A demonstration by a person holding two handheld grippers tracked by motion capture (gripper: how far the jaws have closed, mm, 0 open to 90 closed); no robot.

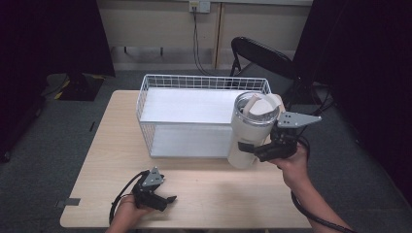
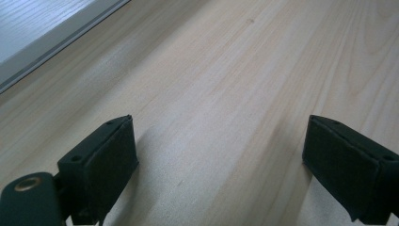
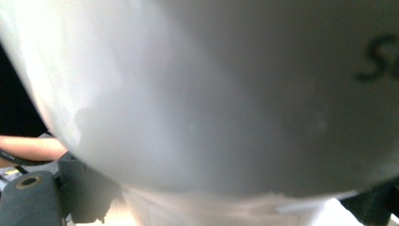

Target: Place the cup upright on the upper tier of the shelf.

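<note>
White tumbler [image 3: 211, 94] wall crowds right up against the right gripper's camera, blurred by closeness, with the dark fingers [image 3: 84, 193] peeking out at the bottom corners on either side of it. From the high view, the right gripper [image 1: 257, 149] has its 2 fingers closed around the lower body of the tumbler [image 1: 250, 131], gripping from the person's right, so the cup sits directly between the fingers and its long axis runs up and away from them, tilted slightly, lid end uppermost. The cup appears lifted or tipped at the near right corner of the wire basket [image 1: 145, 97], just ahead of and to the left of those fingers; whether its base touches the worktop [image 1: 218, 194] cannot be told. The left gripper [image 1: 167, 200] rests low near the front edge, well apart from the cup, its fingers [image 2: 101, 160] spread wide with nothing but bare wood between them. The right hand is clearly the nearer one, and the basket opening lies beyond the fingers and leftward.
</note>
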